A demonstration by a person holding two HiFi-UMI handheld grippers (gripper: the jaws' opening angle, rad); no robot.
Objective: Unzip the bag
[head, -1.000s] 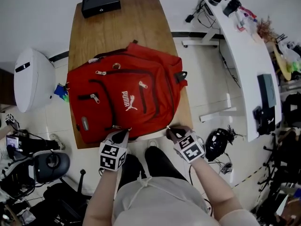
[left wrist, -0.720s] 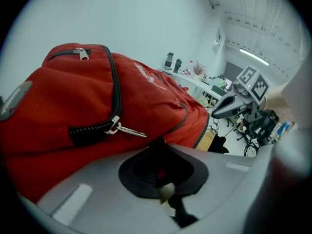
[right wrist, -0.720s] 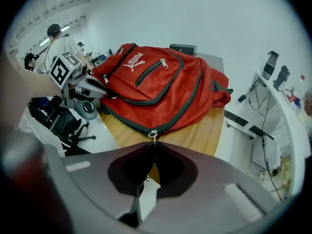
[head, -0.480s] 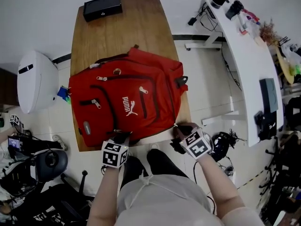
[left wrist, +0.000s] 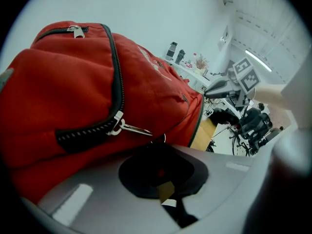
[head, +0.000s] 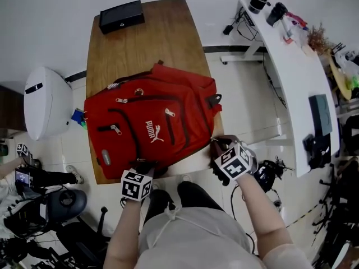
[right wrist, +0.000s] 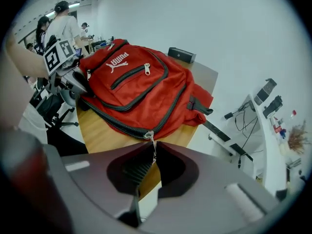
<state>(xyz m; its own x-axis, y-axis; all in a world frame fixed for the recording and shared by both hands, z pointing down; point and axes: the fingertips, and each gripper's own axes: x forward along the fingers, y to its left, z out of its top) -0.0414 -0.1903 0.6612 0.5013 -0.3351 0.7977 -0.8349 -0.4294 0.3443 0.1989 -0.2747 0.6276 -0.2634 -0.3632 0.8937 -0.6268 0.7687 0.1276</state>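
Head view: red backpack [head: 151, 122] lying flat on wooden counter [head: 146, 43], toward near end. Black box [head: 121, 15] sitting at far end. Left tool [head: 144, 165] touching backpack's near edge. Right tool [head: 216, 144] sitting at its near right corner.

Left gripper view: jaws pressing together, pinching red fabric.

Right gripper view: jaws clamping zipper pull [right wrist: 153, 144], with slider sitting at backpack's corner above counter edge.
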